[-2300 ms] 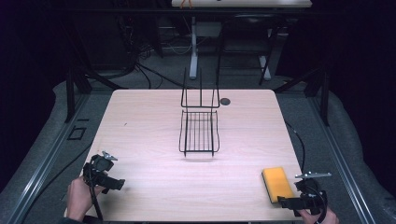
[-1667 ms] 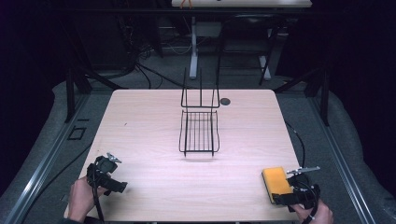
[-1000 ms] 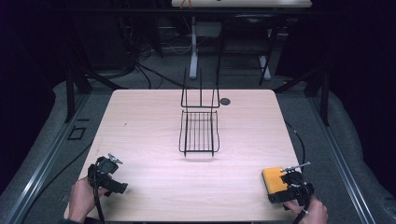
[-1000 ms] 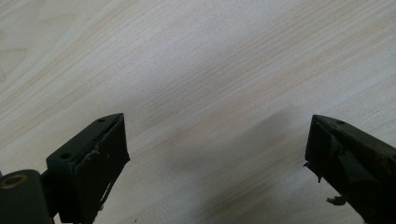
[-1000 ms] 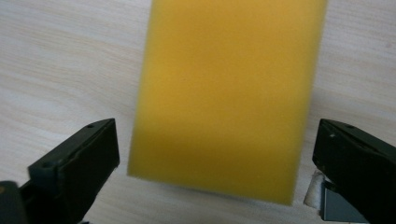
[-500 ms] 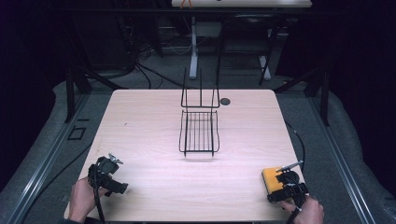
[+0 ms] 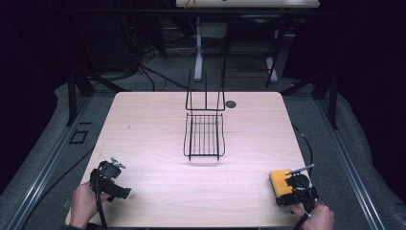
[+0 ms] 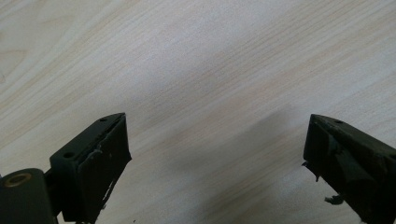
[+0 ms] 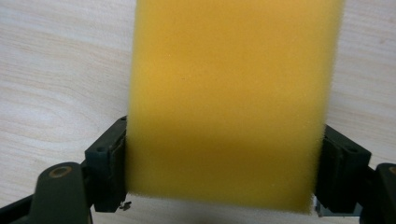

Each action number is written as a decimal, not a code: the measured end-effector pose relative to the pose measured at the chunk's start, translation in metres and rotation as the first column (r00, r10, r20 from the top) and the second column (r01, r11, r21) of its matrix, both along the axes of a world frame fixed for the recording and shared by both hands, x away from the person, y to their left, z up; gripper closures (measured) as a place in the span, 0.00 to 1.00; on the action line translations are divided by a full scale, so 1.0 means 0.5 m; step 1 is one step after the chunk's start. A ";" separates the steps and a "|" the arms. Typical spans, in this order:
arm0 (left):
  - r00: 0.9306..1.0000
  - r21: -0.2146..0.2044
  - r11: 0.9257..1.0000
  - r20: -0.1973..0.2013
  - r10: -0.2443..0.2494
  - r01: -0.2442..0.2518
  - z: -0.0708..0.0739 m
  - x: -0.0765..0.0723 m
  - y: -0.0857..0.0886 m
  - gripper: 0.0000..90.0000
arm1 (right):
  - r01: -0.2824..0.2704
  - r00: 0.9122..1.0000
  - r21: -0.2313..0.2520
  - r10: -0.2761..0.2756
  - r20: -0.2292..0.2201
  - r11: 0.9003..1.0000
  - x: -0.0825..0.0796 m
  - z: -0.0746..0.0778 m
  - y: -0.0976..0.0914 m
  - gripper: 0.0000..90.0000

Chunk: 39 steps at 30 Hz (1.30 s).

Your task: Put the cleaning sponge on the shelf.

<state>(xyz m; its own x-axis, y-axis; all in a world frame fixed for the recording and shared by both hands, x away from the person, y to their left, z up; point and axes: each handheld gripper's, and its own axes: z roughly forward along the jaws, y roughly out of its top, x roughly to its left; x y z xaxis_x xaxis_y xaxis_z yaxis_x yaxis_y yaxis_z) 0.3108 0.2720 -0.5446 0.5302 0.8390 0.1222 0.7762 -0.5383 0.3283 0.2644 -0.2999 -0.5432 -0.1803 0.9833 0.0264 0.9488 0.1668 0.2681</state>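
Since the earlier frame, left gripper (image 7: 111,178) is idling gaping and empty while right gripper (image 9: 224,172), having slid forward, is just closing across the yellow sponge (image 9: 231,100) at the table's (image 7: 158,124) near-right corner—light, squashy, best pinched mid-width.

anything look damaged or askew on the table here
Only wear stands out: the left gripper has frayed, peeling pad lining on its open jaws. The black wire rack stands square mid-table, and the right gripper squarely clamps the yellow foam sponge.

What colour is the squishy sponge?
The sponge is yellow-orange, clearest in the right gripper view.
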 end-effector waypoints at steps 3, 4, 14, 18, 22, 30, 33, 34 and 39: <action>1.000 0.003 1.000 0.000 -0.003 0.003 0.000 0.000 0.000 0.08 | -0.012 1.000 -0.003 0.012 0.009 1.000 -0.001 0.005 0.001 0.23; 1.000 0.003 1.000 0.000 -0.003 0.003 0.000 0.000 0.000 0.08 | -0.012 1.000 -0.003 0.012 0.009 1.000 -0.001 0.005 0.001 0.23; 1.000 0.001 1.000 0.005 -0.007 0.007 0.001 -0.001 -0.001 0.08 | -0.034 0.999 -0.012 0.034 0.031 0.999 0.000 0.016 0.011 0.23; 1.000 0.004 1.000 0.010 -0.014 0.014 0.001 -0.001 -0.002 0.08 | -0.053 0.998 -0.020 0.053 0.042 0.998 0.004 0.024 0.018 0.23; 1.000 0.000 1.000 0.007 -0.024 0.024 0.003 -0.002 -0.003 0.08 | -0.063 0.997 -0.013 0.064 0.054 0.998 0.008 0.030 0.024 0.23; 0.999 -0.006 1.000 0.014 -0.029 0.029 0.004 -0.003 -0.003 0.08 | -0.083 0.994 -0.011 0.083 0.072 0.997 0.015 0.044 0.036 0.23; 0.999 -0.009 0.999 0.008 -0.034 0.034 0.003 -0.003 -0.004 0.08 | -0.100 0.990 -0.020 0.102 0.096 0.995 0.018 0.052 0.042 0.23; 0.999 -0.009 0.999 0.010 -0.035 0.035 0.002 -0.003 -0.005 0.08 | -0.103 0.990 -0.015 0.104 0.099 0.995 0.019 0.054 0.046 0.23; 0.999 -0.011 0.999 0.011 -0.043 0.043 0.003 -0.004 -0.006 0.07 | -0.142 0.984 -0.003 0.141 0.108 0.990 0.030 0.068 0.063 0.23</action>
<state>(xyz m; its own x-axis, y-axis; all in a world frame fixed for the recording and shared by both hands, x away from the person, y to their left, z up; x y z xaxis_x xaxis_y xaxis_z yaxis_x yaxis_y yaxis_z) 0.3088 0.2690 -0.5432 0.5642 0.8171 0.1185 0.7491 -0.5670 0.3427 0.2795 -0.2684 -0.5090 -0.3198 0.9475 0.0037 0.8811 0.2960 0.3688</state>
